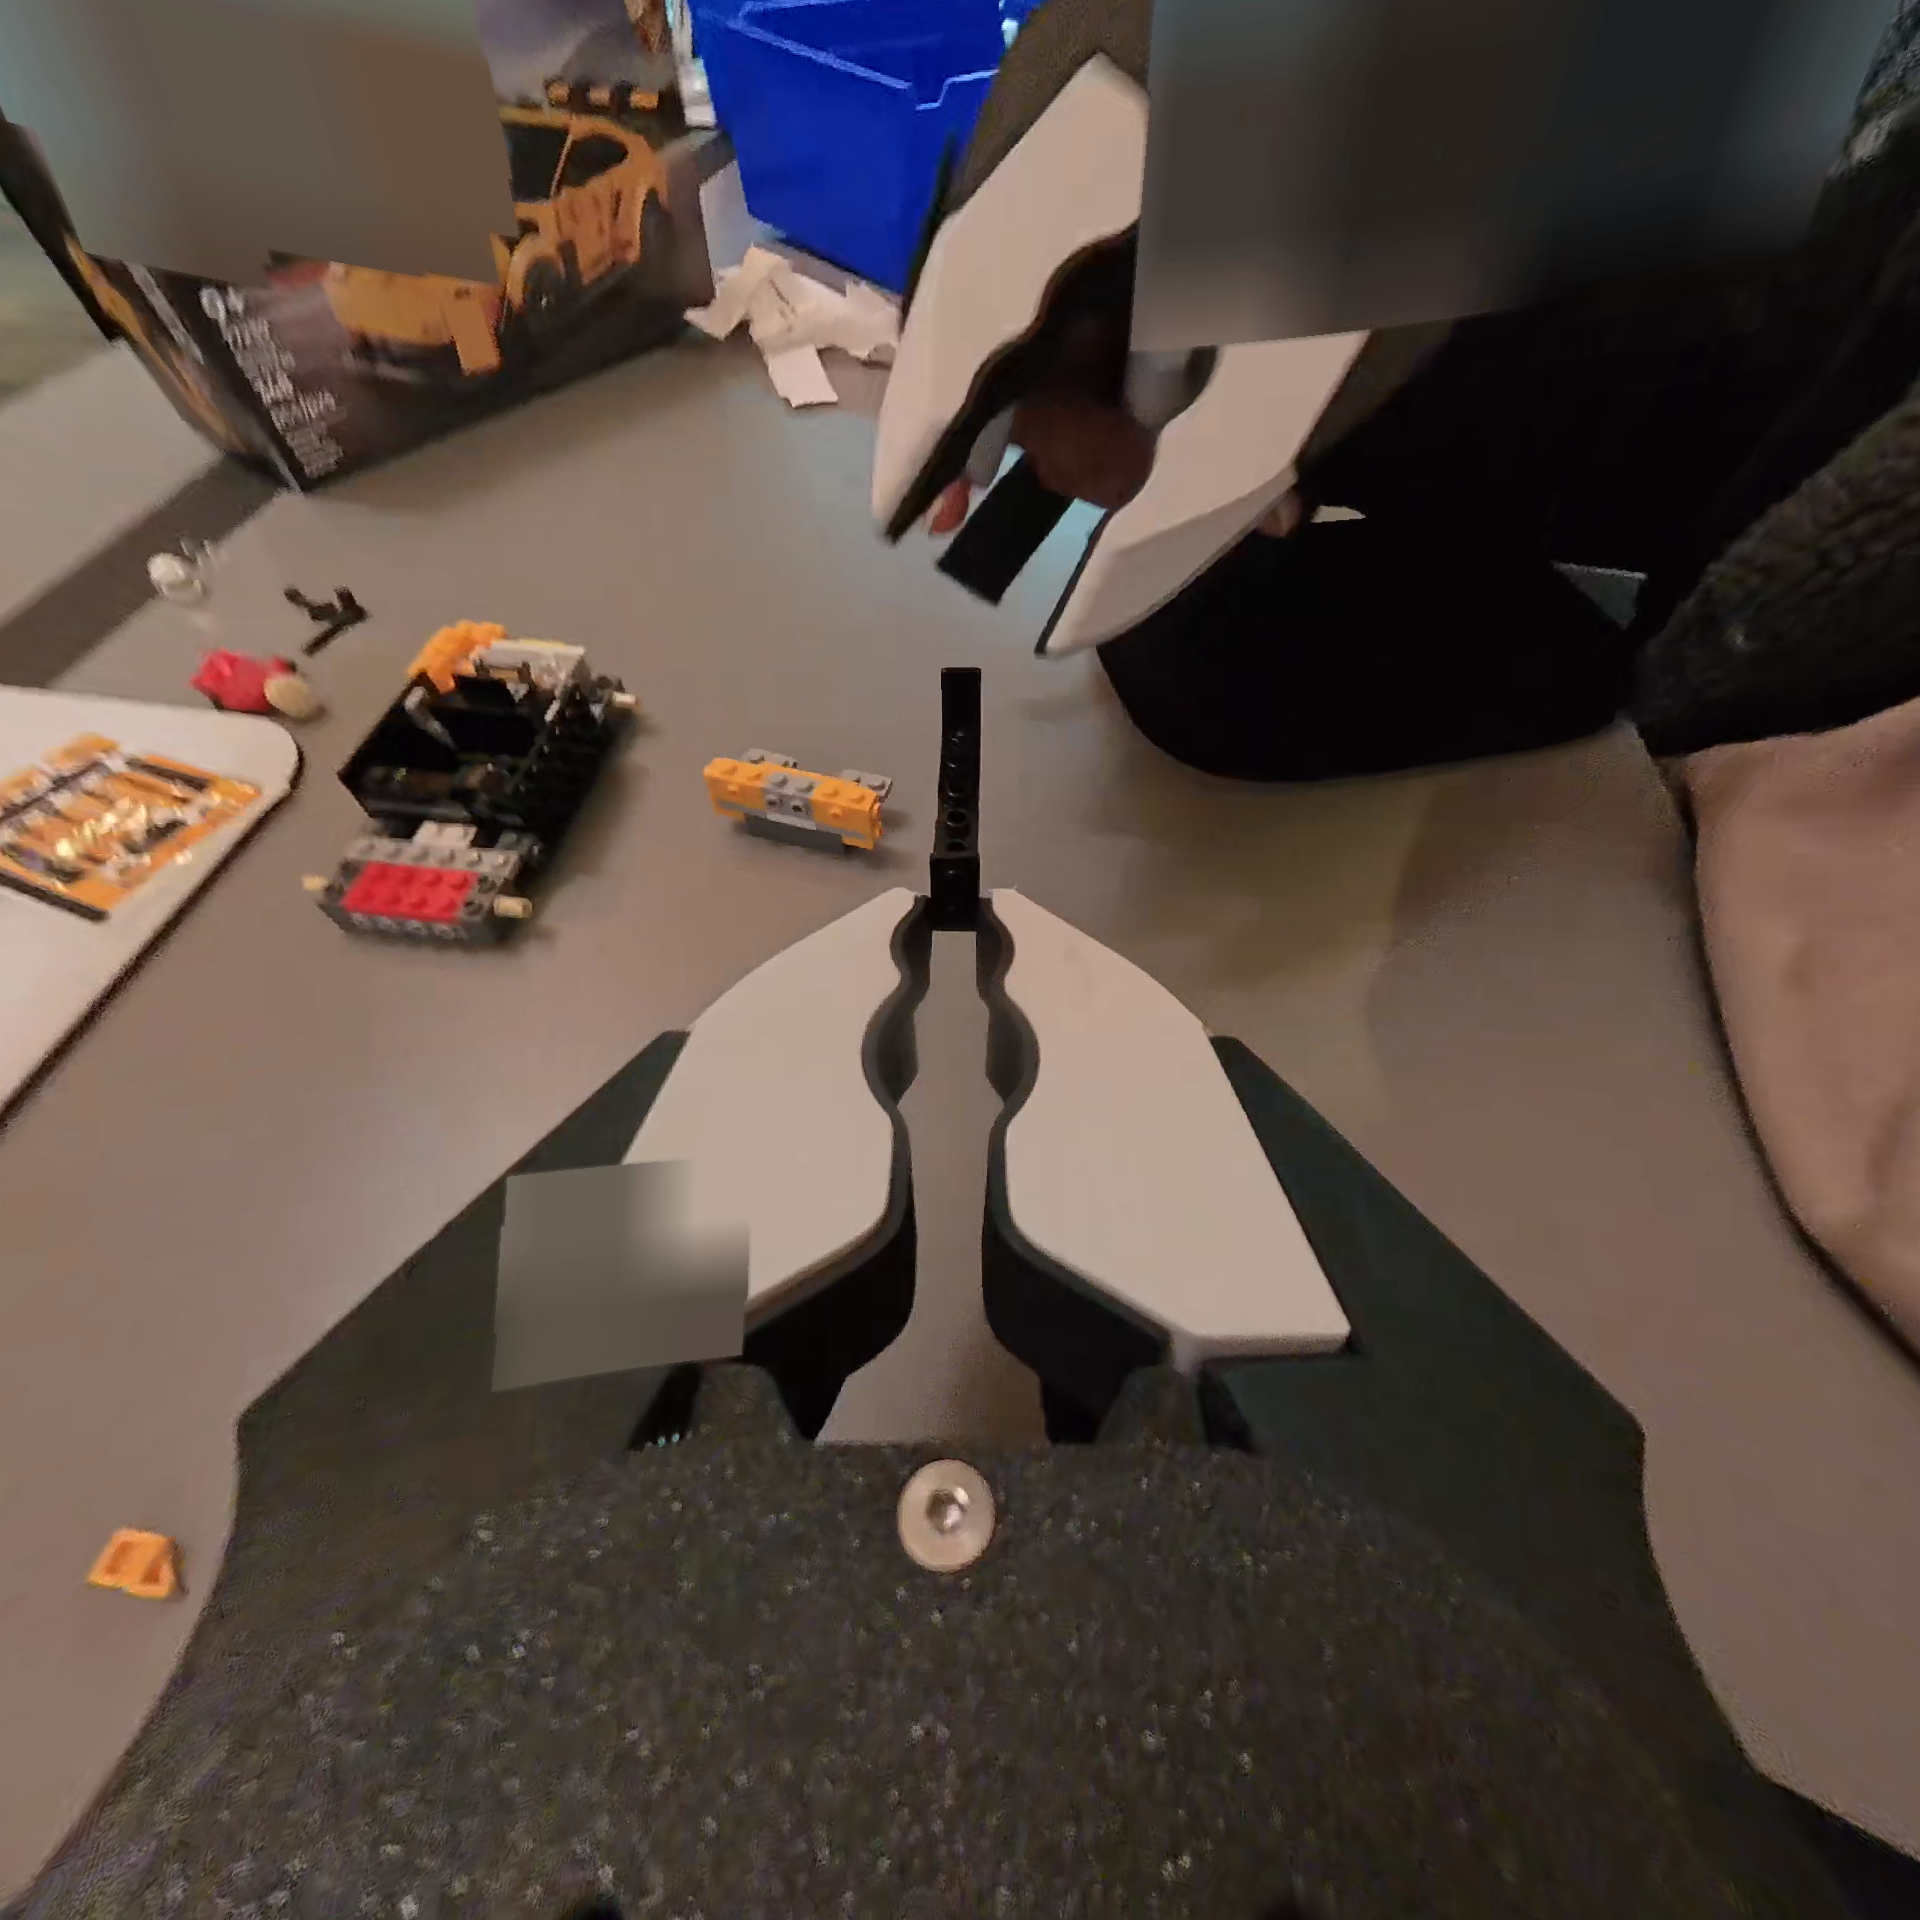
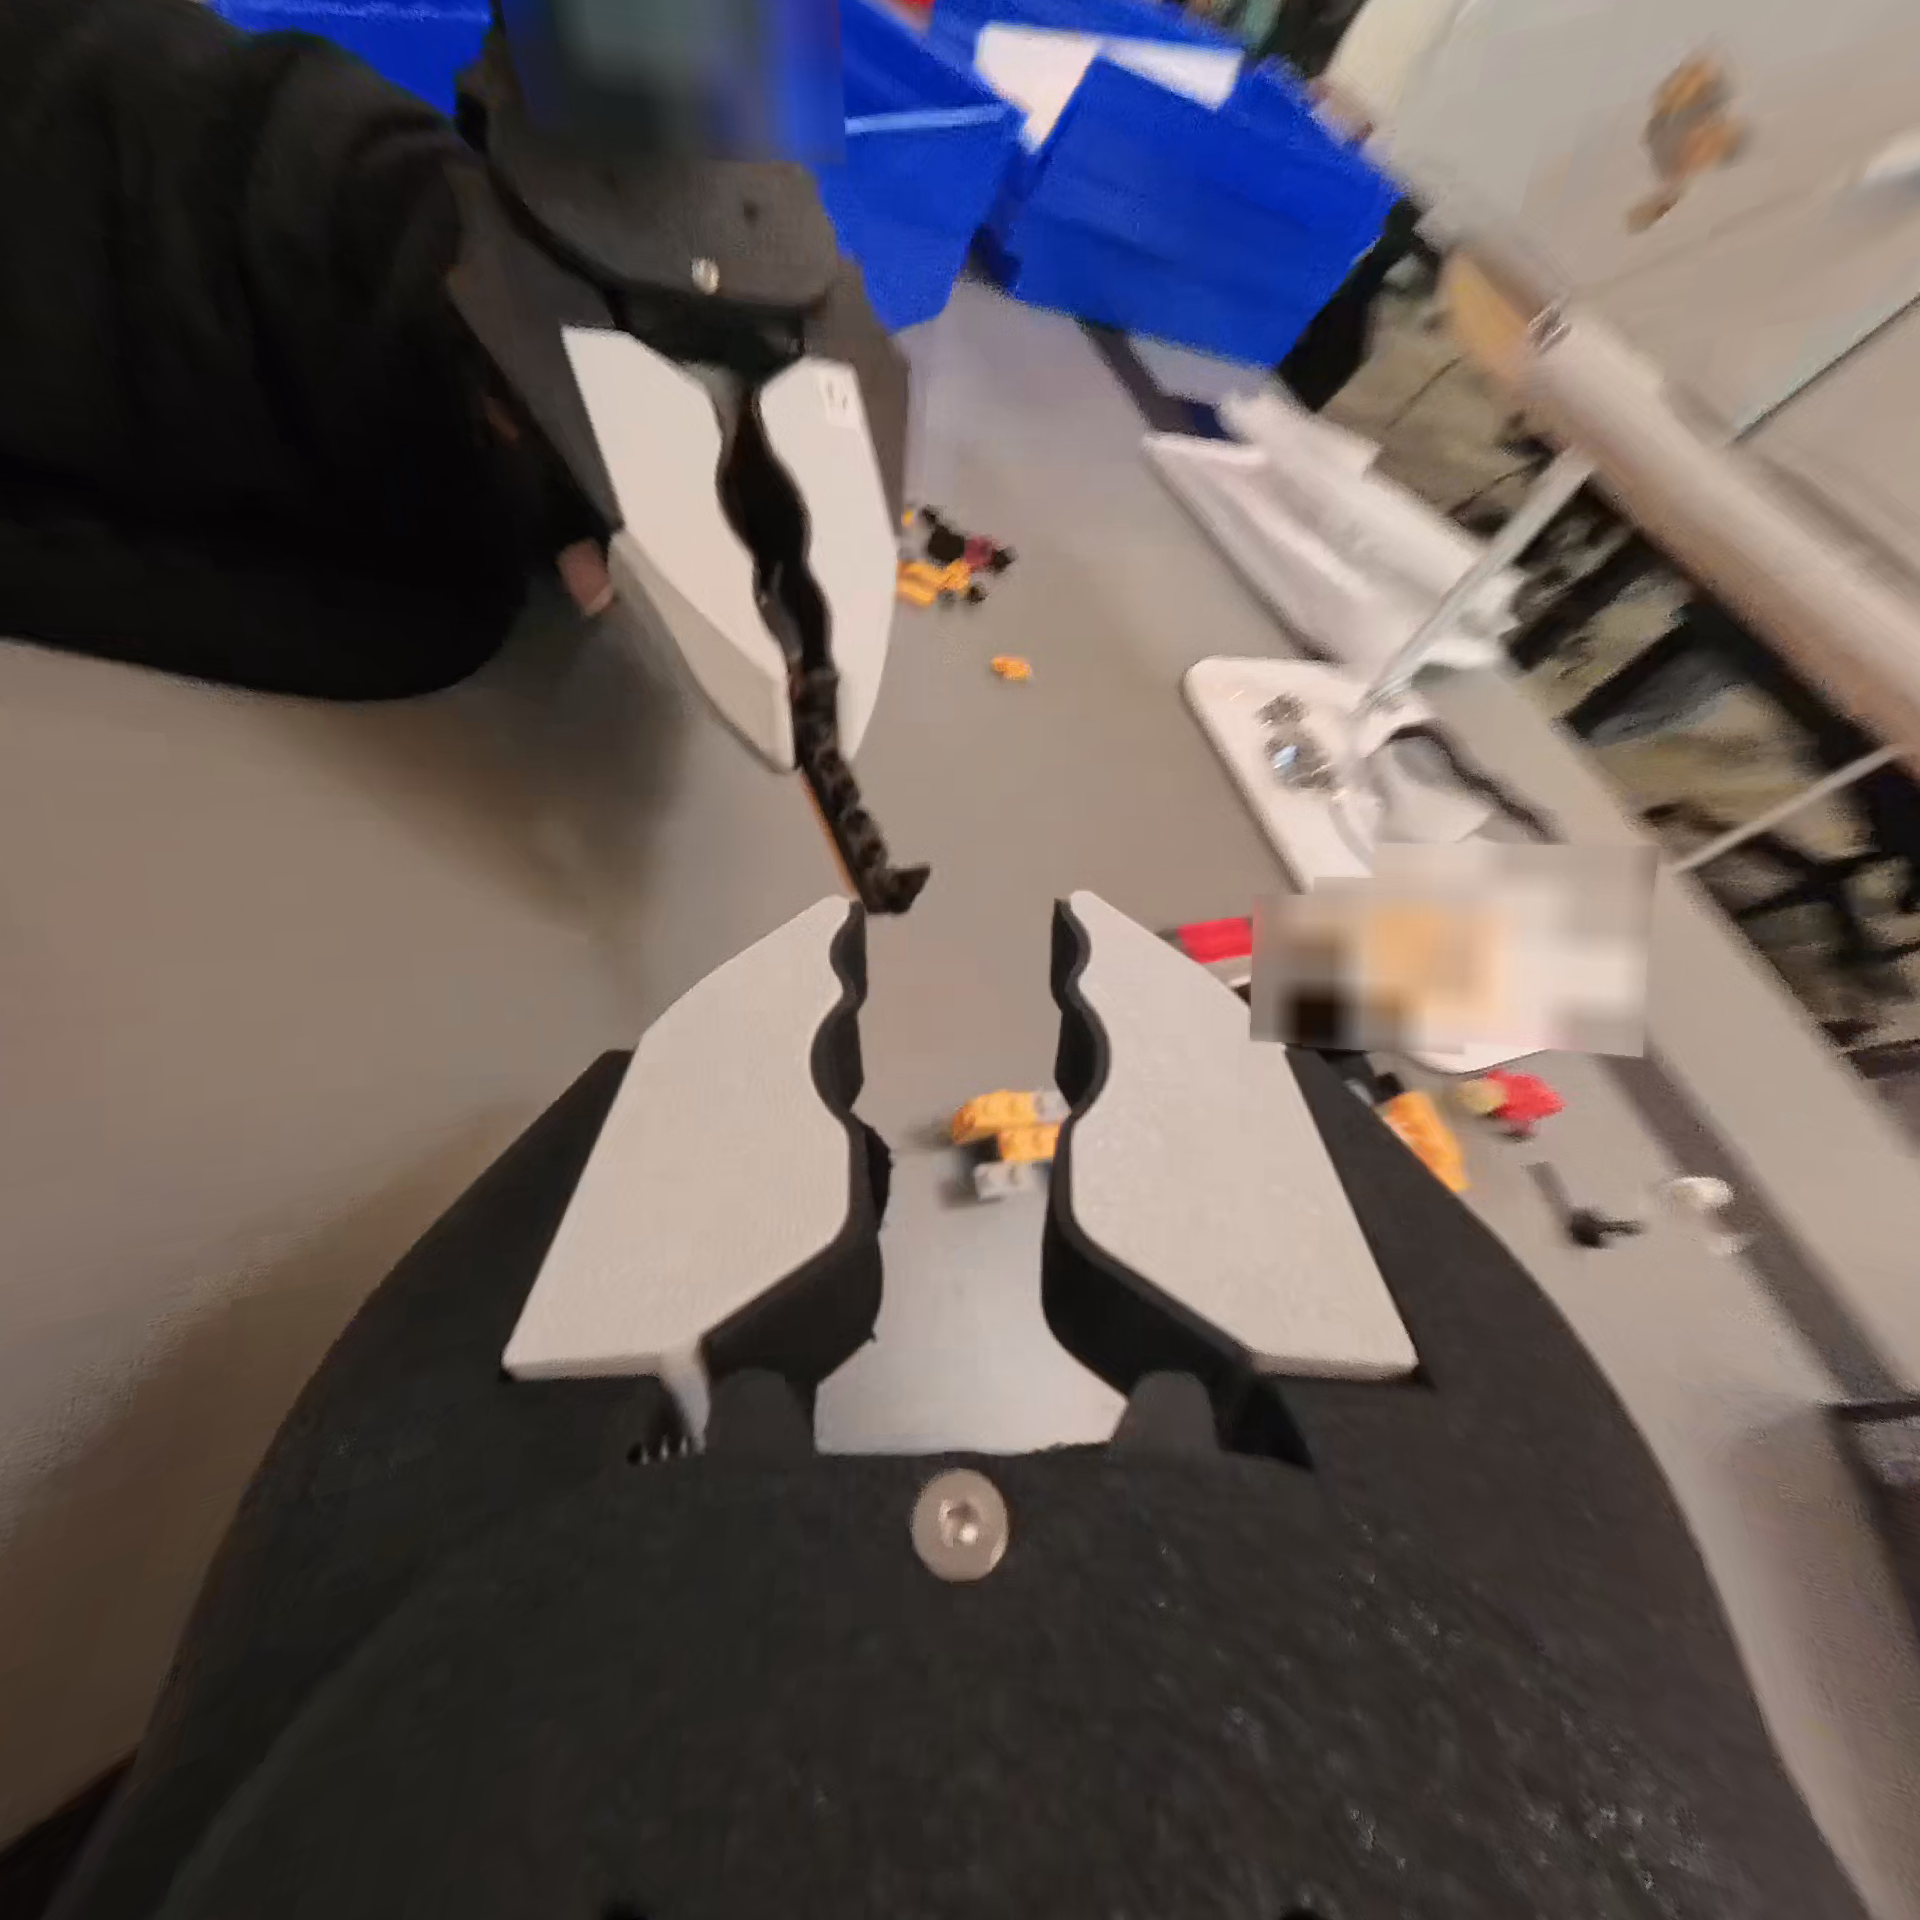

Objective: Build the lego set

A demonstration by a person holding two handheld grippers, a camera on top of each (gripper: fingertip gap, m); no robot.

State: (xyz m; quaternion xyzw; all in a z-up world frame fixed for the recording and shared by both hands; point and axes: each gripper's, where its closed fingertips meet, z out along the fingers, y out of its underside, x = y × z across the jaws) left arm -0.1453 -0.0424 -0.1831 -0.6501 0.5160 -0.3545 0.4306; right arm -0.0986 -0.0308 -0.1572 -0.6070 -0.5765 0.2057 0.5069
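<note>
Your left gripper (image 1: 954, 906) points level over the grey bench (image 1: 1247, 1039), jaws clamped on the black holed beam (image 1: 958, 769), which juts ahead. Left of it lie the half-built black car chassis (image 1: 468, 790) and an orange sub-assembly (image 1: 795, 802). Your right gripper (image 2: 961, 914) hovers opposite, jaws apart, empty. Blue bins (image 2: 1143, 208) stand behind.
</note>
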